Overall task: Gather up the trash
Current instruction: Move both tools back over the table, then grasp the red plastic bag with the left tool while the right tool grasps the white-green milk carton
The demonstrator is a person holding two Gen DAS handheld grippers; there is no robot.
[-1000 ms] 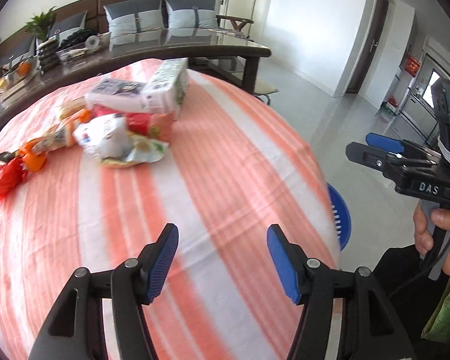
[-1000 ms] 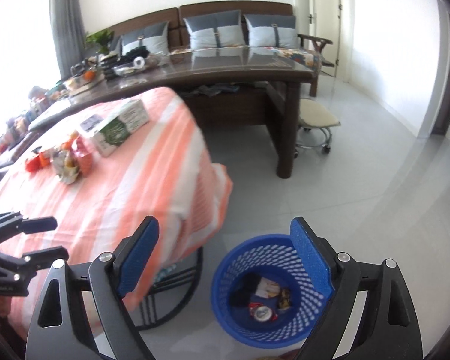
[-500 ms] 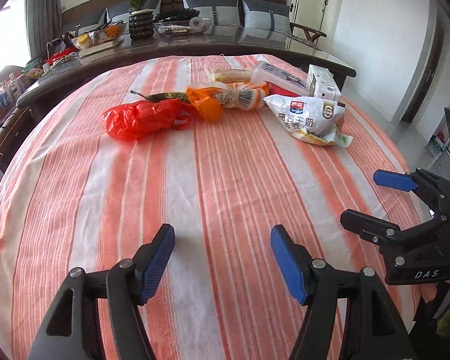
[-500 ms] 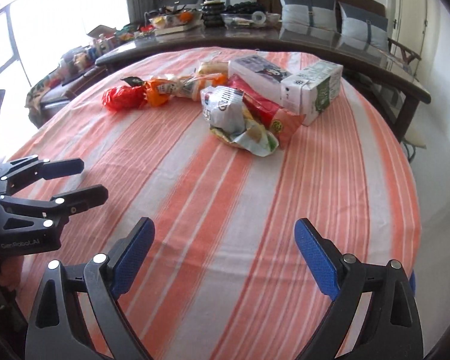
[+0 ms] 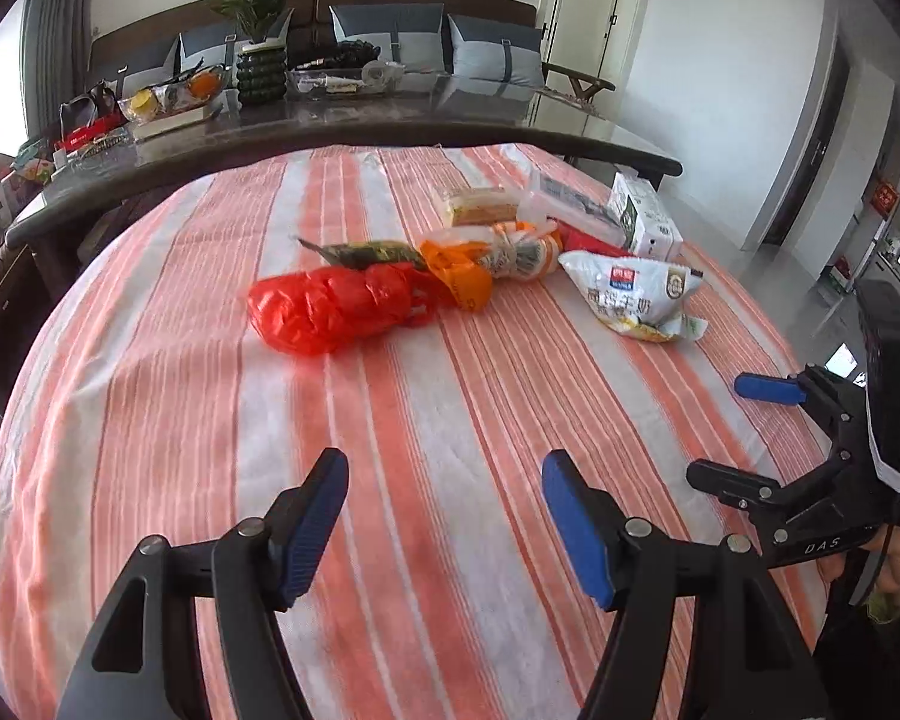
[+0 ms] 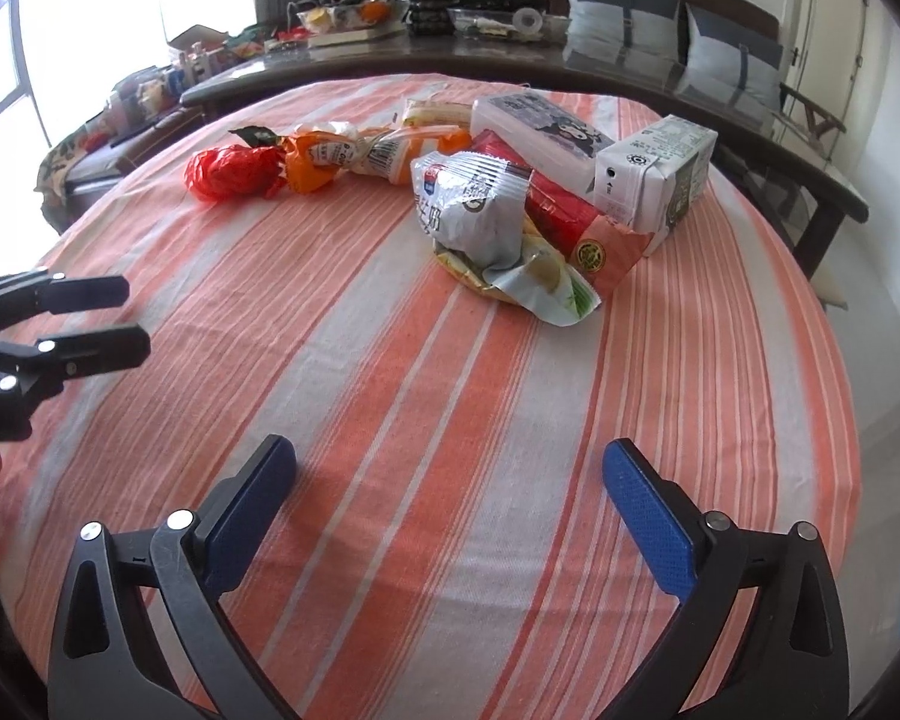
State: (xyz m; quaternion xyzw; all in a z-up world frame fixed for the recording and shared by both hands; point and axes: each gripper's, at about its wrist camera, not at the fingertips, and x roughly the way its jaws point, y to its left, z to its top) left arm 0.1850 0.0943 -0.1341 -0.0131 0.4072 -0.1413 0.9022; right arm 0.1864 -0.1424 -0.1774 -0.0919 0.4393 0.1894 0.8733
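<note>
Trash lies in a row at the far side of the striped tablecloth (image 5: 450, 420): a red plastic bag (image 5: 336, 306) (image 6: 231, 171), an orange wrapper (image 5: 459, 276) (image 6: 312, 165), a silver-white pouch (image 5: 636, 294) (image 6: 480, 210), a red packet (image 6: 564, 210), a white box (image 6: 534, 132) and a milk carton (image 5: 645, 225) (image 6: 654, 174). My left gripper (image 5: 444, 474) (image 6: 129, 315) hovers open and empty over the near cloth, short of the red bag. To its right, my right gripper (image 6: 450, 462) (image 5: 720, 429) has its jaws opening wide, nothing between them, short of the pouch.
A long dark table (image 5: 390, 132) stands behind the cloth with a fruit bowl, a potted plant and trays. A sofa with grey cushions (image 5: 486, 54) lines the wall. The cloth's right edge drops to a pale tiled floor (image 6: 888, 420).
The right wrist view swung from the blue floor basket up to the table, and its jaws spread wider. The left gripper swept left across the cloth toward the red bag.
</note>
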